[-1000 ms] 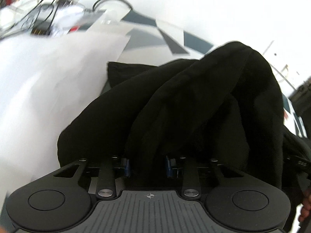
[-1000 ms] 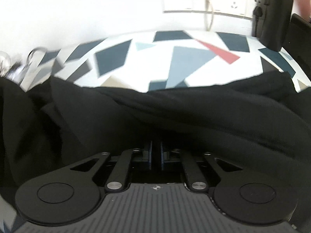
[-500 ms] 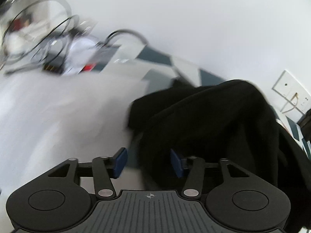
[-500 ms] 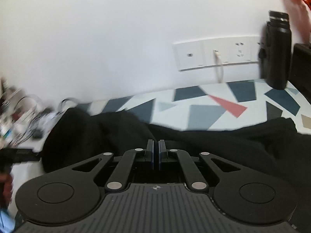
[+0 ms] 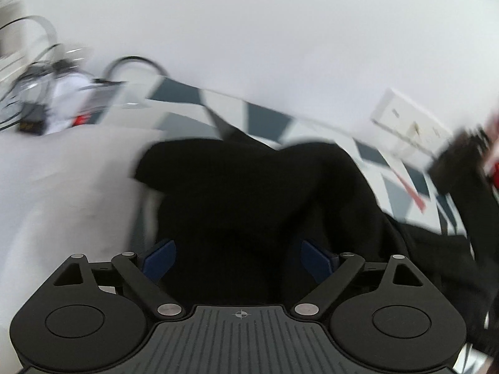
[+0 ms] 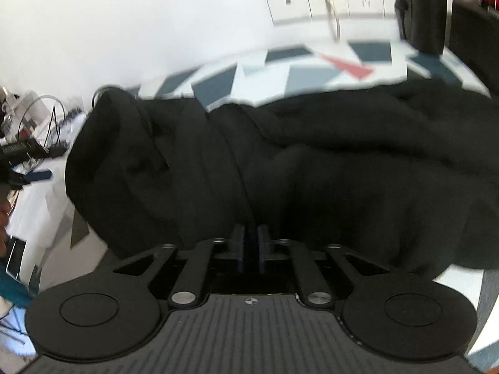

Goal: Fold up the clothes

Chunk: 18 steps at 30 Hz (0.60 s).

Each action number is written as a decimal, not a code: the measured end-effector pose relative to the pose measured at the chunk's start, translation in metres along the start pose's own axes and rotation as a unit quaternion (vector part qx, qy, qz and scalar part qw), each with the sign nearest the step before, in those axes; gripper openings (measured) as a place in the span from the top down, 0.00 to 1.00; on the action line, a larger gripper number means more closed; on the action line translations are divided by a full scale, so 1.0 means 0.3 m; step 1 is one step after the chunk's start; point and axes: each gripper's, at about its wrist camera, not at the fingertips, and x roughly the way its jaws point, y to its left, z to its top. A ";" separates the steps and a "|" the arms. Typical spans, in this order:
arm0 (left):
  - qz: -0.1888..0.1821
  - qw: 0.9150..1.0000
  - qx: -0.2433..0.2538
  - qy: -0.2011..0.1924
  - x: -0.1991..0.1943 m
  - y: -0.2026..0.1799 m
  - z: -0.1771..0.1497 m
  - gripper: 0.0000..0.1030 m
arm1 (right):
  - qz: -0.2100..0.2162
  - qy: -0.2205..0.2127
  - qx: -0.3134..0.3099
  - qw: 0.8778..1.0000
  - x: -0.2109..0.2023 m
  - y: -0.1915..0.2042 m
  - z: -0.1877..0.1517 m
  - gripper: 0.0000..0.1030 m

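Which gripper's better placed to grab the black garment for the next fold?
Probably the left gripper: its jaws are opening wide with the black garment between them. The right gripper has its jaws only just parting.

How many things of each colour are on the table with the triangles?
Black: 2, the crumpled black cloth garment and the tall black bottle by the wall sockets.
White: 1, the flat white cloth beside the garment.
The tangle of cables at the far end is too blurred to count.
Total: 3
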 end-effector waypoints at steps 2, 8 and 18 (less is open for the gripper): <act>-0.023 1.000 0.014 0.014 0.023 -0.057 -0.011 0.18 | 0.003 -0.020 -0.011 1.000 0.004 0.019 0.024 0.65; -0.095 0.995 0.038 0.015 0.028 -0.181 0.010 0.19 | 0.020 -0.003 -0.044 0.999 0.101 0.088 0.045 0.51; -0.023 0.988 0.131 0.075 0.258 -0.316 0.037 0.71 | 0.007 -0.036 -0.019 0.999 0.038 0.024 -0.007 0.93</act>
